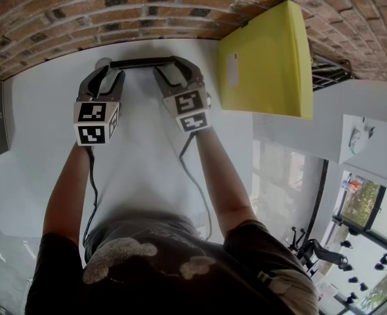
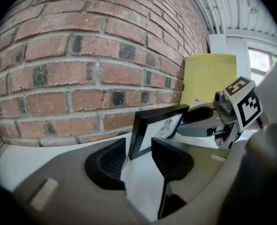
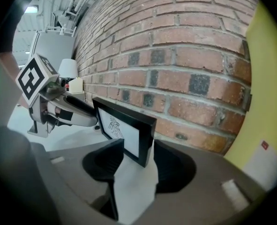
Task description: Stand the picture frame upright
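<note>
The picture frame (image 3: 124, 126) stands upright on its long edge in front of me, on the white table (image 1: 147, 172), close to the brick wall (image 3: 190, 55). It is black and thin, and its white sheet carries a small dark drawing.

The picture frame (image 1: 141, 62) stands on the table (image 1: 147, 156) before the wall (image 1: 82, 12), between left tool (image 1: 110, 71) and right tool (image 1: 174, 71).

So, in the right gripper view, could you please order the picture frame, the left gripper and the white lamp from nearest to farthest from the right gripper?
1. The picture frame: its near end stands between the open jaws of the right gripper.
2. The left gripper: at the frame's far end, on the left.
3. The white lamp: far back, on the left.
</note>
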Motion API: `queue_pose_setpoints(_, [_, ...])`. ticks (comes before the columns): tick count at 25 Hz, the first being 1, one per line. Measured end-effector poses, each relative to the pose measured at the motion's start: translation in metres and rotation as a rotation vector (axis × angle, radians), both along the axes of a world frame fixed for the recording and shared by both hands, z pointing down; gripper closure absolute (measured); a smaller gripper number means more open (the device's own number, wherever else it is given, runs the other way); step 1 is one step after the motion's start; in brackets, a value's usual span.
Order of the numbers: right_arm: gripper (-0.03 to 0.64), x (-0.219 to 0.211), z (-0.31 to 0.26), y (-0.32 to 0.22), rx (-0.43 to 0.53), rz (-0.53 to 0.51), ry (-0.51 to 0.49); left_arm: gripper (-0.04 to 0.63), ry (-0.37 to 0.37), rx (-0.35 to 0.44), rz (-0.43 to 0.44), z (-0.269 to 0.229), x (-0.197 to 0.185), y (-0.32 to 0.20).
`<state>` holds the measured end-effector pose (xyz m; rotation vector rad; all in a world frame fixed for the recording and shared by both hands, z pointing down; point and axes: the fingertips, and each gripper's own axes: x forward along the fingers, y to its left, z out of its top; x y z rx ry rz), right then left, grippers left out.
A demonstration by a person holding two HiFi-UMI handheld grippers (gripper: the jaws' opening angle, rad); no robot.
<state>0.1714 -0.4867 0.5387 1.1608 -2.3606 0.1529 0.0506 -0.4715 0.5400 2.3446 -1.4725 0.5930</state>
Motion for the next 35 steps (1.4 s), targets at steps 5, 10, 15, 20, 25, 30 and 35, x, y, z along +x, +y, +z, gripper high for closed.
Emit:
queue_pose_setpoints(5, [0.414,0.001,0.005,0.003,-0.037,0.013,-0.009,0.377,0.004,0.009,0.013,-0.004,0.003,0.0])
queue_pose_setpoints(10, [0.416,-0.002,0.0,0.006,-0.033,0.002,-0.014,0.445,-0.018,0.014,0.035,-0.008,0.006,0.004])
queue_pose_setpoints(15, [0.454,-0.002,-0.004,0.005,-0.03,-0.009,-0.005,0.474,-0.018,0.026,0.035,-0.014,0.007,0.005])
queue_pose_setpoints(20, [0.457,-0.001,-0.007,0.008,-0.053,-0.019,-0.02,0.485,-0.008,0.009,0.035,-0.017,0.006,0.007])
queue_pose_setpoints(25, [0.457,0.001,-0.004,0.008,-0.069,-0.015,-0.012,0.488,-0.013,-0.006,0.032,-0.016,0.007,0.006])
queue_pose_setpoints(30, [0.457,0.0,-0.004,0.004,-0.066,-0.01,-0.014,0.486,-0.013,-0.015,0.031,-0.011,0.006,0.003])
queue_pose_setpoints(35, [0.454,0.002,-0.002,-0.001,-0.074,-0.006,-0.007,0.486,-0.02,-0.002,0.028,-0.012,0.006,-0.003])
